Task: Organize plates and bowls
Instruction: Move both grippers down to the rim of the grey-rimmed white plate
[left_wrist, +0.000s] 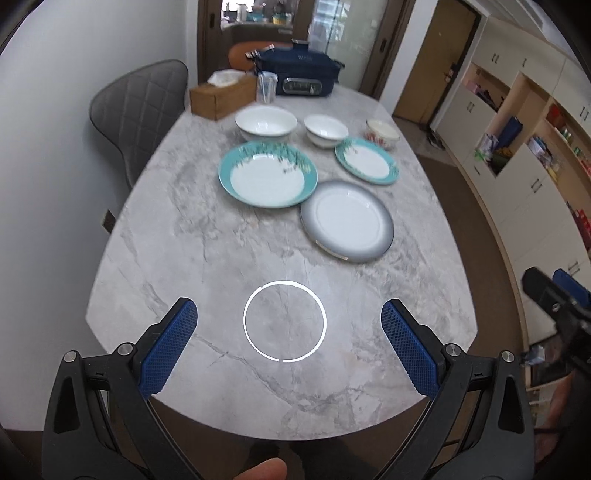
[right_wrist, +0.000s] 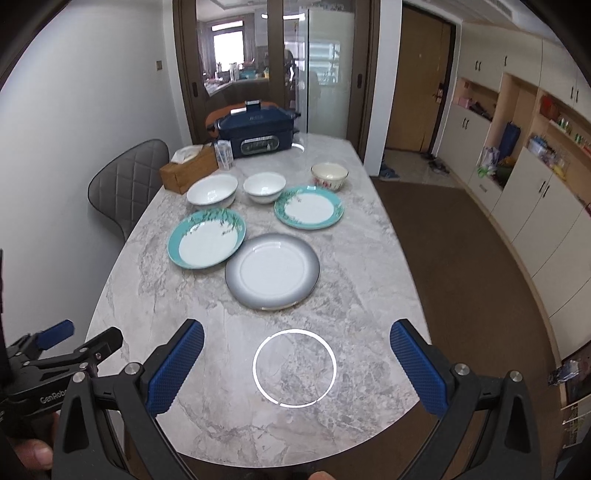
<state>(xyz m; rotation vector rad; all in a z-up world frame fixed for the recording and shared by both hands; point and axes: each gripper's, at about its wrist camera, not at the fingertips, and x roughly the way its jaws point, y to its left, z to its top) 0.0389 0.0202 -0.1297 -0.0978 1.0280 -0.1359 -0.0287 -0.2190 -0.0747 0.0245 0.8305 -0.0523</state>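
Left gripper (left_wrist: 289, 325): jaws spread wide, nothing between the blue pads, held above the near end of the marble table (left_wrist: 207, 258). Right gripper (right_wrist: 296, 354): jaws likewise spread wide and empty, above the same near end. In the right wrist view the left gripper appears at the lower left edge, beside the table edge.

All dishes stand on the far half of the table, well apart from both grippers. Landmark: the grey-rimmed plate (right_wrist: 272, 276), the dish nearest the grippers.

- Large teal-rimmed plate (right_wrist: 207, 239): just beyond and left of the grey-rimmed plate; in the left wrist view their rims meet or overlap, and which lies over the other cannot be told.
- Small teal-rimmed plate (right_wrist: 308, 207): beyond and slightly right of the grey-rimmed plate, apart from it.
- Large white bowl (right_wrist: 212, 190): beyond the grey-rimmed plate to the left, behind the large teal-rimmed plate.
- Small white bowl (right_wrist: 265, 187): directly beyond the grey-rimmed plate, between the large white bowl and the flowered bowl.
- Flowered bowl (right_wrist: 329, 176): beyond and right of the grey-rimmed plate, behind the small teal-rimmed plate.

Farther beyond the grey-rimmed plate, at the table's far end: a wooden tissue box (right_wrist: 189, 168), a clear container (right_wrist: 225, 154) and a dark blue cooker (right_wrist: 256, 133). A grey chair (right_wrist: 125, 184) stands at the table's left side.
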